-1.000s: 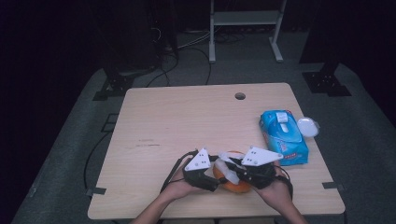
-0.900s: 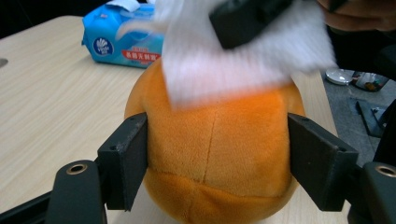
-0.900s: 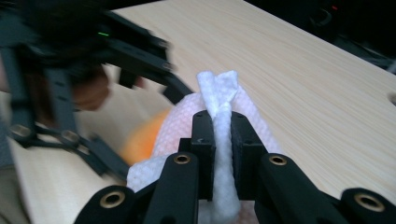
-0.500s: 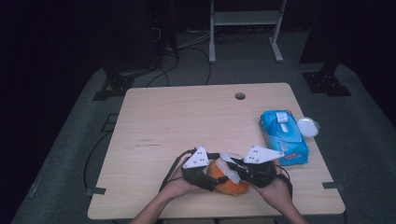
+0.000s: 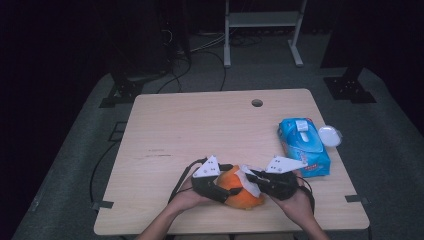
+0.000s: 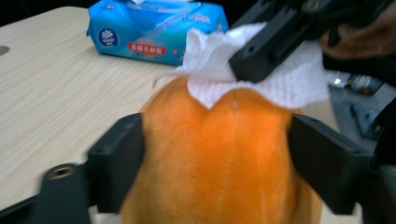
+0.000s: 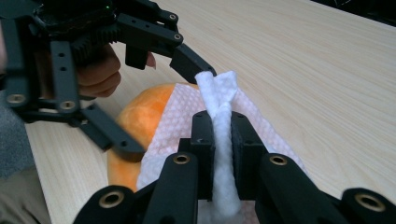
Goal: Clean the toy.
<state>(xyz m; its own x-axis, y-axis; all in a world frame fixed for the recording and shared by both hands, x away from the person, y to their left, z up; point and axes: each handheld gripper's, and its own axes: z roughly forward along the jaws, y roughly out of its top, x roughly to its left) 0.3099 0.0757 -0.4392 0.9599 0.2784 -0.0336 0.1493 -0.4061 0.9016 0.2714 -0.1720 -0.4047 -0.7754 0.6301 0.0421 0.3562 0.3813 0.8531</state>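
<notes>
Two grippers meet over one orange plush toy (image 5: 239,192), which lies near the table's (image 5: 200,130) front edge, just ahead of your hands. Your left gripper (image 5: 220,189) straddles the toy: in the left gripper view its jaws stand against the plush on either flank, and they have just been closing further with the toy between them. Your right gripper (image 5: 255,179) comes in from the toy's other side with its jaws pressed together on a bunched fold of one white wipe (image 7: 223,121), the rest of which drapes over the top of the toy. In the right gripper view the pinched fold rises between the pads and touches a jaw tip of the left gripper. One blue wipes packet (image 5: 303,146) lies beyond the toy and to its right, near the table's right edge, apart from both grippers. One white round lid (image 5: 330,135) sits just beside the packet's far corner, at that same edge. One small hole (image 5: 257,103) marks the far side of the table, well apart from the toy. Left of the toy and beyond it, bare wood runs to the far and left edges, giving you open room that way; toward the front edge room is scant, with your wrists crossing it.
</notes>
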